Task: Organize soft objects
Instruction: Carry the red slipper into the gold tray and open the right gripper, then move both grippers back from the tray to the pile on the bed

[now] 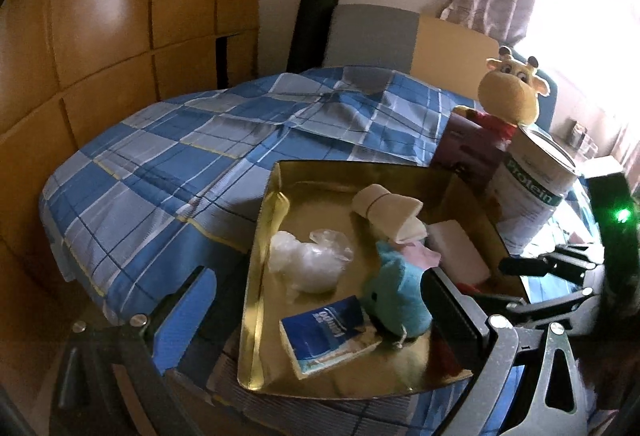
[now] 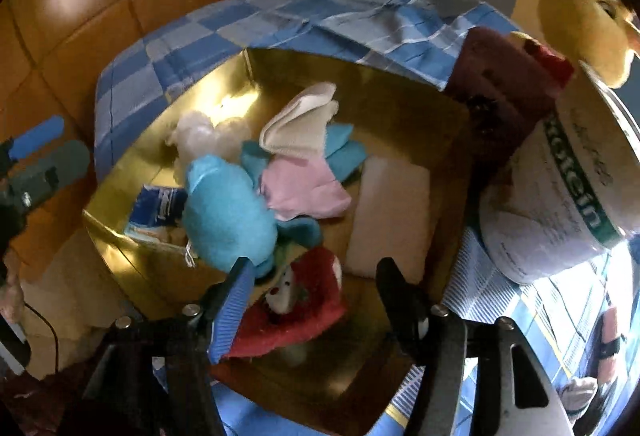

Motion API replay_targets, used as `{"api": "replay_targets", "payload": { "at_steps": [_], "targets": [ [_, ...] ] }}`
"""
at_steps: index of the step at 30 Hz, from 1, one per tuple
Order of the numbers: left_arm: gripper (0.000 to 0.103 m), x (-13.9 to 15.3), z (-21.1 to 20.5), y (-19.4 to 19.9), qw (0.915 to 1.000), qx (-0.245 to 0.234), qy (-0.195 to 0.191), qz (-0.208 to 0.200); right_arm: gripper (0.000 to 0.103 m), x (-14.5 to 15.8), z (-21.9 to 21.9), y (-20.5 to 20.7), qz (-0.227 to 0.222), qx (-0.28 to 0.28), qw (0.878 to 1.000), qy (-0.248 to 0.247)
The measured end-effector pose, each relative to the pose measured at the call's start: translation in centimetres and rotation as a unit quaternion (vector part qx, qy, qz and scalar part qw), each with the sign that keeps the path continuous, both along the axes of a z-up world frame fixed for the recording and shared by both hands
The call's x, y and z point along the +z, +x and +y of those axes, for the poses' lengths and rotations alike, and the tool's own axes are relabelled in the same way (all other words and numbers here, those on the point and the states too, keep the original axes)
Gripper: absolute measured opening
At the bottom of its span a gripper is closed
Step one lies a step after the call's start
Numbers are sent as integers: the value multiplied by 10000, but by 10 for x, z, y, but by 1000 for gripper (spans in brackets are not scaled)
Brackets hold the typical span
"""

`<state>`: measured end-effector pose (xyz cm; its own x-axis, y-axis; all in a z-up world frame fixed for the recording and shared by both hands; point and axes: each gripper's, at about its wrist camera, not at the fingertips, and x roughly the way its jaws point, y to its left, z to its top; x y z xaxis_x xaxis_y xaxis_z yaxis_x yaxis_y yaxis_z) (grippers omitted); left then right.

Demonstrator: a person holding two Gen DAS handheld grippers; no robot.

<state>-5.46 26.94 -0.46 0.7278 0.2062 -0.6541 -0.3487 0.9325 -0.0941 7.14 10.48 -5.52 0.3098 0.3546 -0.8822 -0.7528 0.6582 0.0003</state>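
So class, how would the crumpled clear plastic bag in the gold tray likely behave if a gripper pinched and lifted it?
The crumpled clear plastic bag probably weighs little and would collapse when pinched. Its glossy film may slip. Lying loose in the gold tray, it might skid if pushed.

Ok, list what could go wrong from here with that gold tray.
The red plush lies between the right gripper's open fingers; lifting away might snag and drag it out. The blue plush leans against the left finger, so it may get knocked. The gold tray sits on soft bedding and could tilt.
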Motion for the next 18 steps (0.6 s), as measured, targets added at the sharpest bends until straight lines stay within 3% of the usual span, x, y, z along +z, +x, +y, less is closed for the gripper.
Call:
{"api": "replay_targets", "payload": {
  "at_steps": [9, 18],
  "targets": [
    [103, 4, -21, 3, 9995, -291, 133, 21, 64, 28, -30, -4, -373, -315, 9981, 385],
    [103, 9, -51, 13, 9971, -690, 318, 45, 64, 53, -109, 7, -627, -1181, 9879, 782]
  ]
}}
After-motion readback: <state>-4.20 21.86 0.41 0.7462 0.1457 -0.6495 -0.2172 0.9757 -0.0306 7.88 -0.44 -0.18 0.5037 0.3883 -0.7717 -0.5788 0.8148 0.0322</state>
